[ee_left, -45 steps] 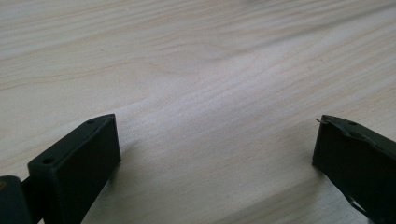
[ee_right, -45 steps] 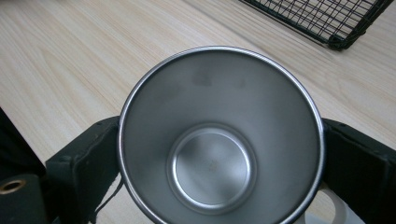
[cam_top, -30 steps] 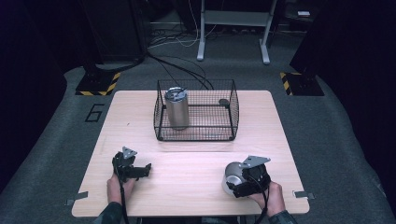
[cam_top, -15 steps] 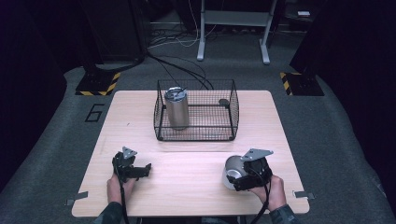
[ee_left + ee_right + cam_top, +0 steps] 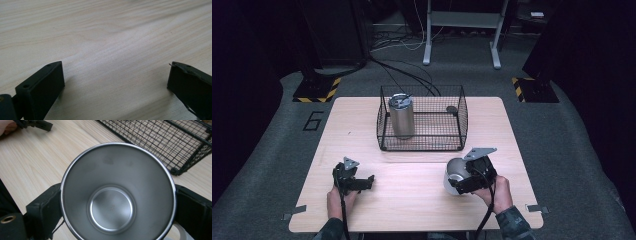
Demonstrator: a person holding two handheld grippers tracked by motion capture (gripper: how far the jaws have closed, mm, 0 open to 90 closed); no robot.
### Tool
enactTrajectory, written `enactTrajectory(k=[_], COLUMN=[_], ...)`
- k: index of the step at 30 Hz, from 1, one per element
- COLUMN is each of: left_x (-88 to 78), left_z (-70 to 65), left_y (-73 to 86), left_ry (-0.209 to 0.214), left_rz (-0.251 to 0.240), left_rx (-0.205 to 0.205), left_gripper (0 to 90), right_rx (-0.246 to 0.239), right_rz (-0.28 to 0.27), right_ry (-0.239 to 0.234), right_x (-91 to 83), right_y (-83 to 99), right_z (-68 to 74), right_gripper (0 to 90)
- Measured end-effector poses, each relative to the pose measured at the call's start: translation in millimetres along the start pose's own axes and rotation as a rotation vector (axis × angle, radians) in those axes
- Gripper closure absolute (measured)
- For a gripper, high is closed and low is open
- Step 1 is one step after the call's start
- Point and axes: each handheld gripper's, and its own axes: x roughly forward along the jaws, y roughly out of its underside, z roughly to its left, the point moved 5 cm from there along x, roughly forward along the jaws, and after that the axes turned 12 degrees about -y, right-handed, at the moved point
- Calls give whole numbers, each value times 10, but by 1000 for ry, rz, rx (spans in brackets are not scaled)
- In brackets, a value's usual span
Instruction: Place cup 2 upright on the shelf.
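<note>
steel cup (image 5: 117,197) clamped in right tool (image 5: 117,202), its hollow inside showing.

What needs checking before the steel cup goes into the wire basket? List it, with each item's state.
1. Grip: right gripper has a jaw on each side of the round stainless steel cup: ok.
2. Cup empty: bare inside: ok.
3. Left gripper out of the way, jaws open over bare wooden table: ok.
4. Room in black wire basket: right half free beside the tall steel lidded tumbler: ok.
5. Small dark thing at the basket's back: cannot tell.
</note>
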Motion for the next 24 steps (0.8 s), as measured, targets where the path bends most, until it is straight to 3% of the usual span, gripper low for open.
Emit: enactTrajectory(k=[24], left_x=[-1], left_z=[-13], left_y=[-1], left_ry=[3], left_rz=[-1], left_rx=[-10], left_gripper=[5], right_rx=[-46], right_rz=[-47], right_ry=[-46], right_x=[-7], right_y=[-515], right_z=[99], right_gripper=[60])
